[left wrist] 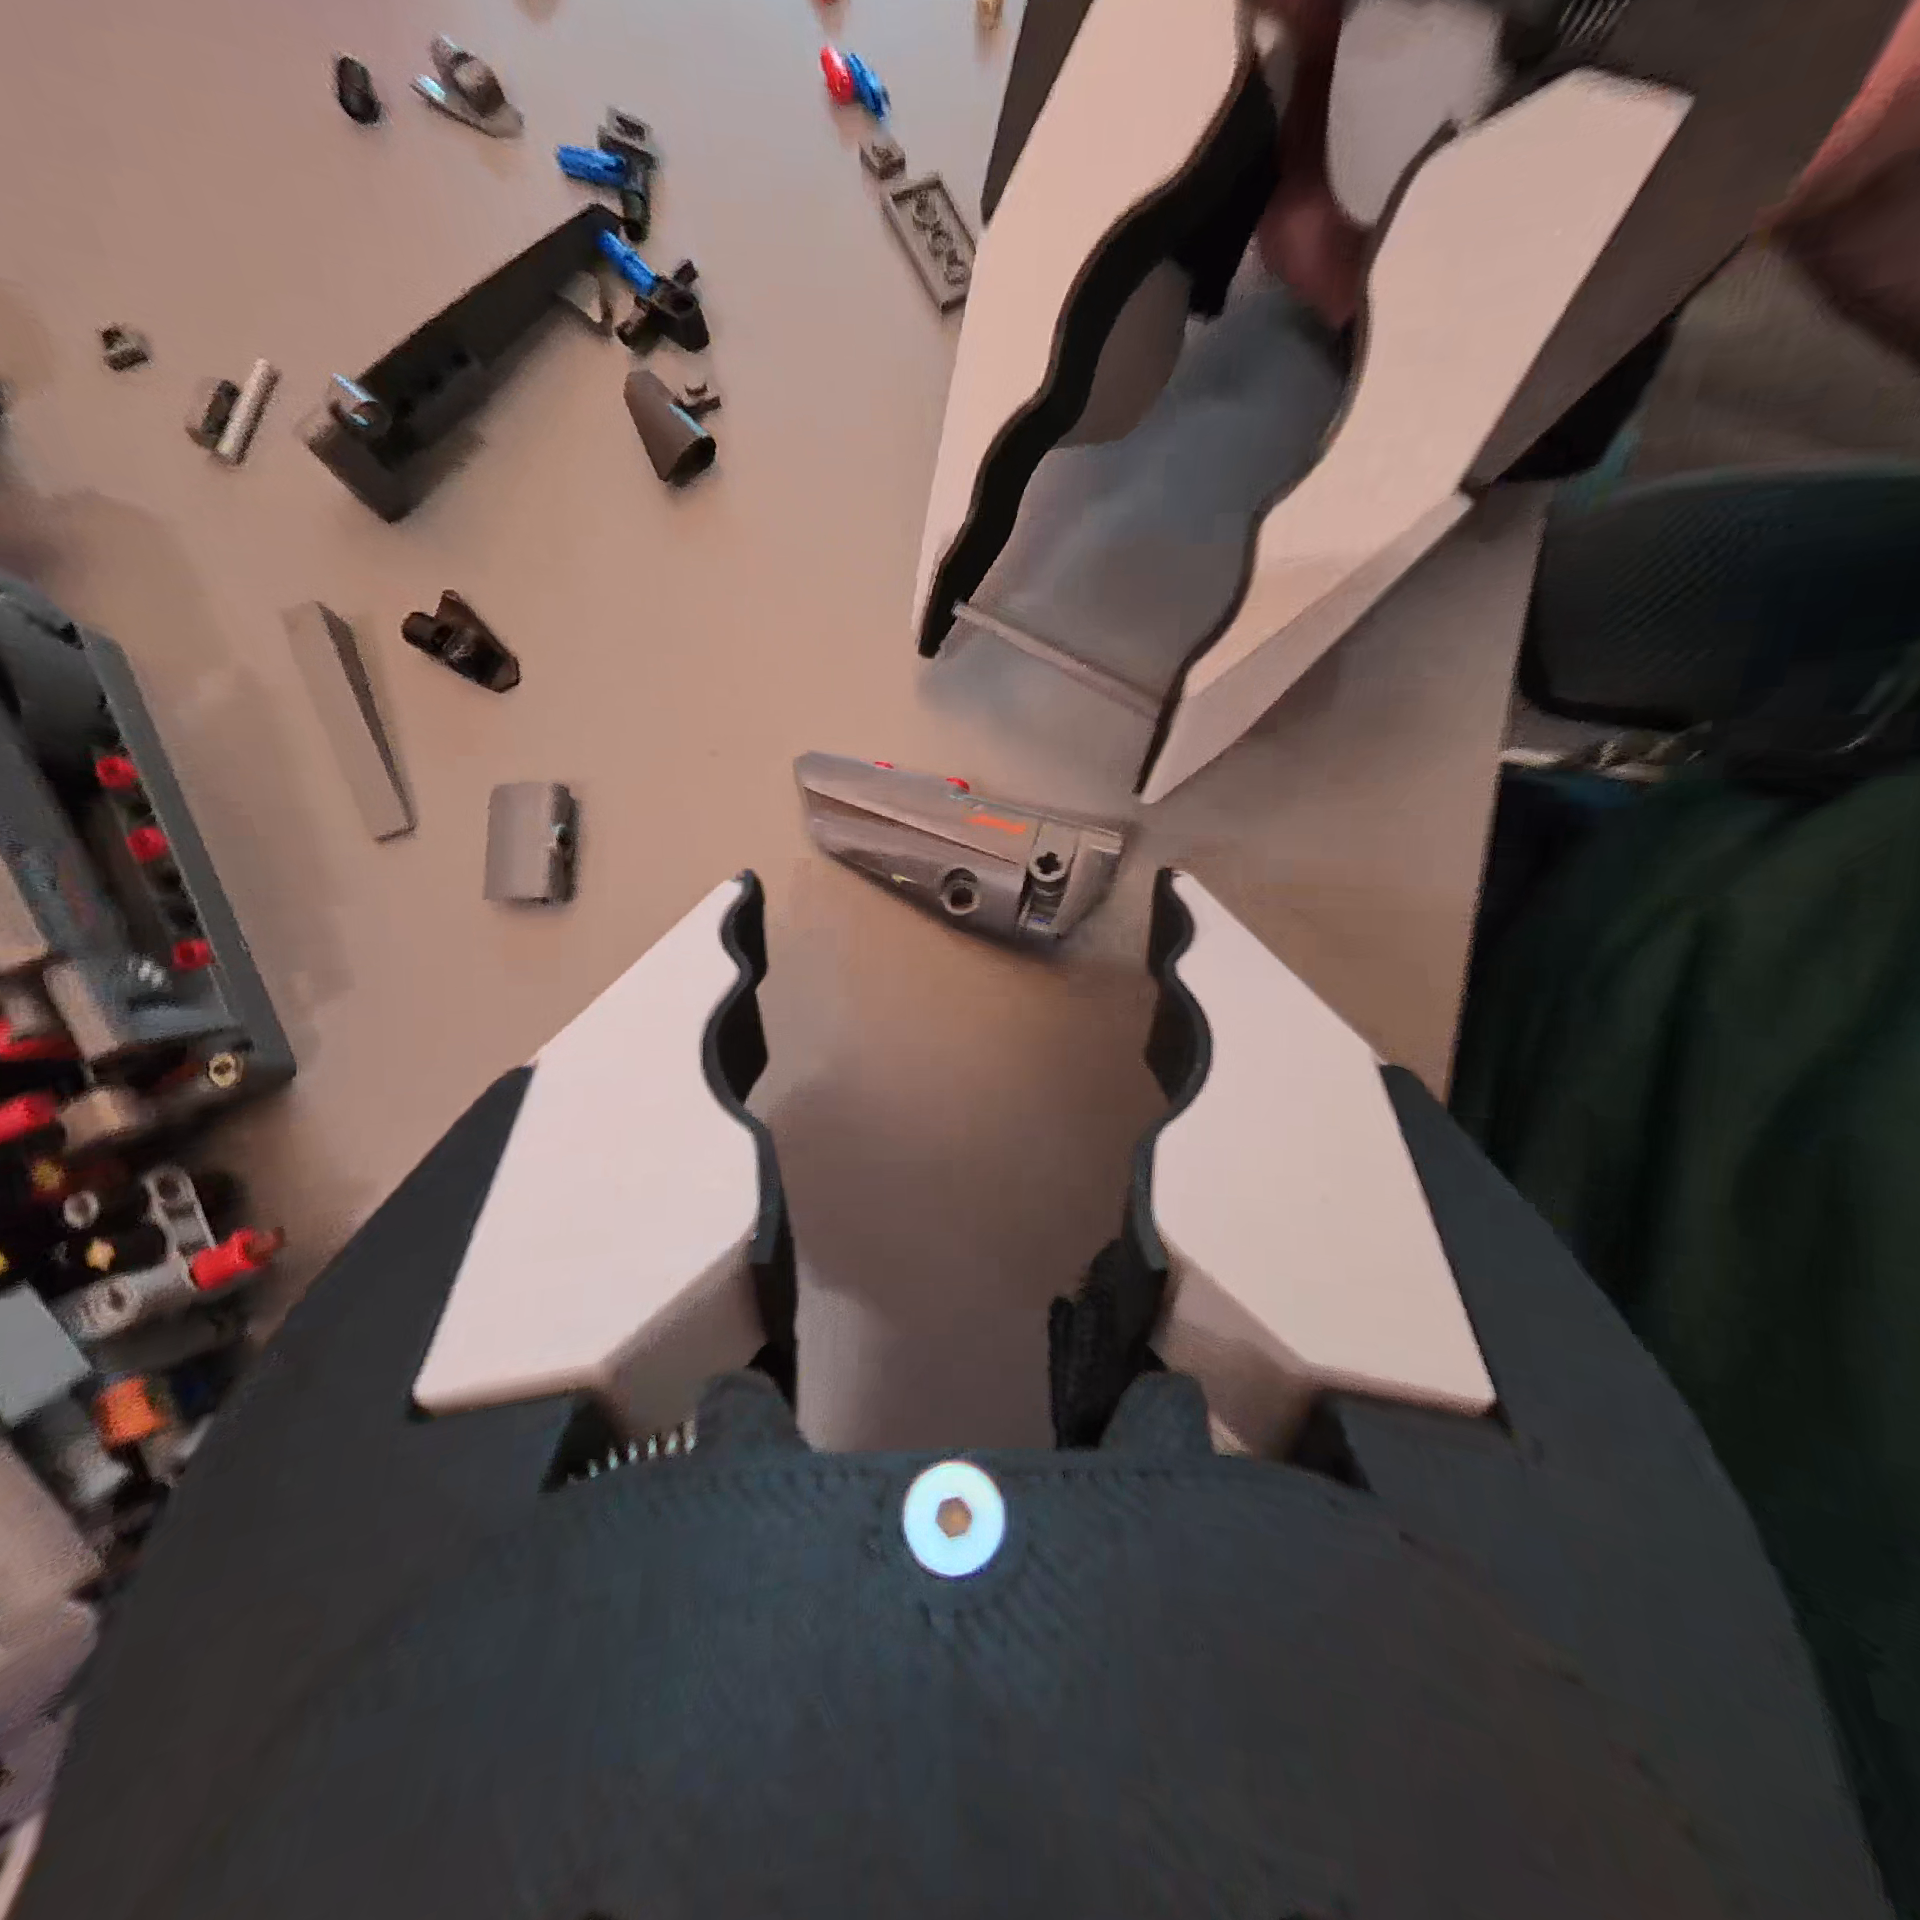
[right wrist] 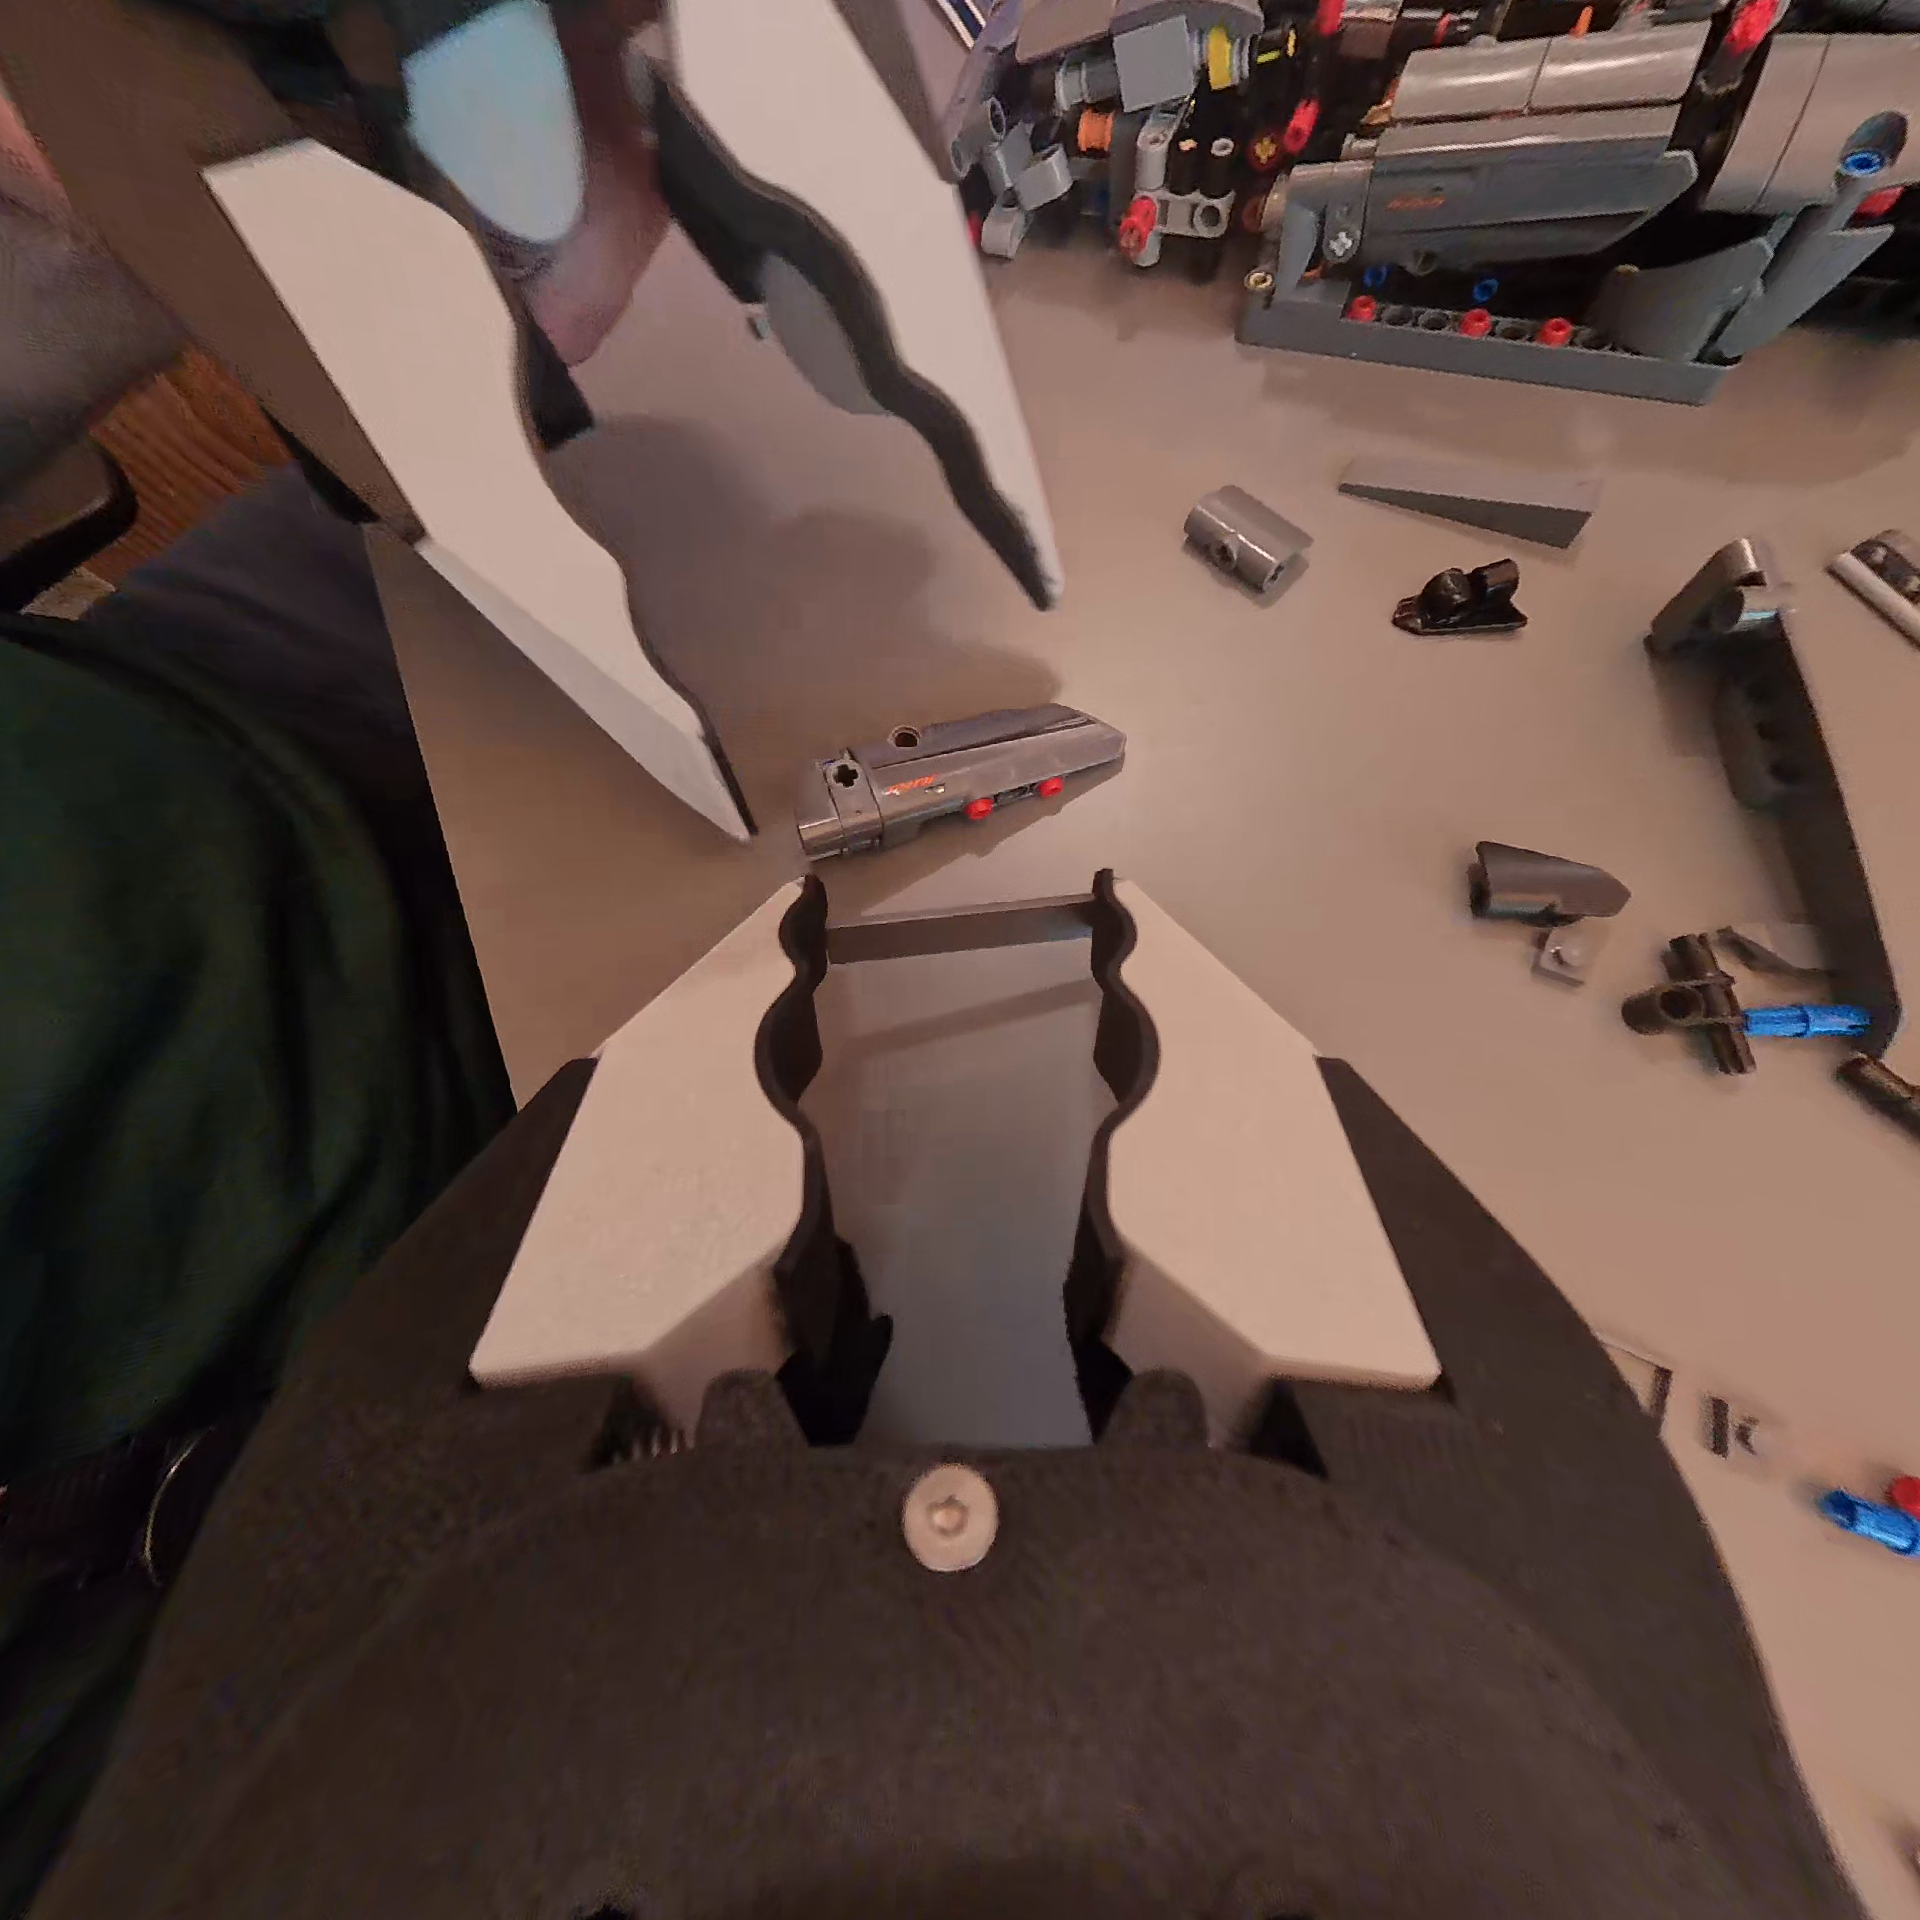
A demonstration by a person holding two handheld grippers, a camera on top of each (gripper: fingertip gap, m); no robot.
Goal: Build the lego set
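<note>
The large grey model (right wrist: 1507, 208) looked mostly built but not finished, with loose pieces (right wrist: 1538, 883) beside it, while the small grey sub-assembly (right wrist: 961, 779) lay near it, between the spread, empty left gripper (left wrist: 956, 914) and the right gripper (right wrist: 956, 914), which pinched a flat grey panel (right wrist: 961, 1143).

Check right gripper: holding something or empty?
Holding. The right gripper is shut on a flat grey panel spanning its fingers; the left gripper is open.
</note>
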